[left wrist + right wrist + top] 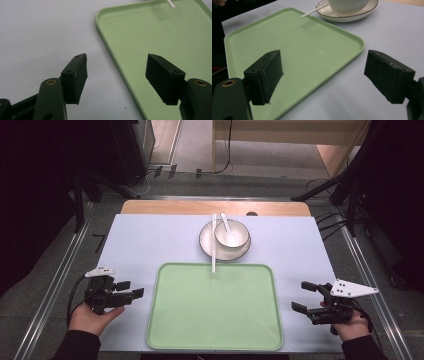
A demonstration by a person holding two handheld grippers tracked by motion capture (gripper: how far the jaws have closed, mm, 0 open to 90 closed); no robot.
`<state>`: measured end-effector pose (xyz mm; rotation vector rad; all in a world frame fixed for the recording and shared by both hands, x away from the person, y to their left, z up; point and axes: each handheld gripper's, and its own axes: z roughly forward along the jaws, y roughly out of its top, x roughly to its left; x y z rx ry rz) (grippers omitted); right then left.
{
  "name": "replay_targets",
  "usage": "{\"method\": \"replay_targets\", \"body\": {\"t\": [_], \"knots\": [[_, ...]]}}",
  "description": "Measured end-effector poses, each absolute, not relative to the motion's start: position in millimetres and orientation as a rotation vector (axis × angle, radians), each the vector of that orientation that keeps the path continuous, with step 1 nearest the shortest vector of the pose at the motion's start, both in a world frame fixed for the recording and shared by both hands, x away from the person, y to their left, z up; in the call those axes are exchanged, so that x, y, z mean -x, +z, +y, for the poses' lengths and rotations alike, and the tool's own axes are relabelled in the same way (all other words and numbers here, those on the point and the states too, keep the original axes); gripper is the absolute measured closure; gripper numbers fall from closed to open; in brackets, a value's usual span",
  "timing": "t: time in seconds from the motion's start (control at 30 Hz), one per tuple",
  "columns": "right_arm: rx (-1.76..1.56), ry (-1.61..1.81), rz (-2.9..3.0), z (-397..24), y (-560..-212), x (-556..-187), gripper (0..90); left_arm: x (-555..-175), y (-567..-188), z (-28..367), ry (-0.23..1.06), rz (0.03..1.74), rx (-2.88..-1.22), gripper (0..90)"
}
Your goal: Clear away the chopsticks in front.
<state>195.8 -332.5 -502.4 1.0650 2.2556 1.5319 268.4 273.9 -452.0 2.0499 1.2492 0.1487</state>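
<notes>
Both grippers, left gripper (131, 289) and right gripper (303, 296), hover with jaws open and empty beside a bare green tray (215, 340) on the pale desk (150, 235), beyond which a bowl (232, 234) with spoon (226, 224) sits on a plate (206, 241), a white stick (213, 245) leaning over the tray's far rim.

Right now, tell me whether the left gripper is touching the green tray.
Apart. In the high view the left gripper sits left of the tray, with bare tabletop between its open jaws and the tray's rim.
</notes>
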Motion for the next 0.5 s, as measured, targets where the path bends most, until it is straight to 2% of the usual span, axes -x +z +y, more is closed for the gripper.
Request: {"method": "replay_targets", "body": {"t": [0.33,0.5], "knots": [[-1.078,1.525,2.259,-332.8,-503.7,-196.8,16.2,-292.0,-432.9,250.0,0.115,1.219,-2.065,32.4],[-1.077,1.529,2.259,-332.1,-503.5,-196.8,16.1,-305.2,-425.4,233.0,0.159,1.196,-2.122,33.5]]}}
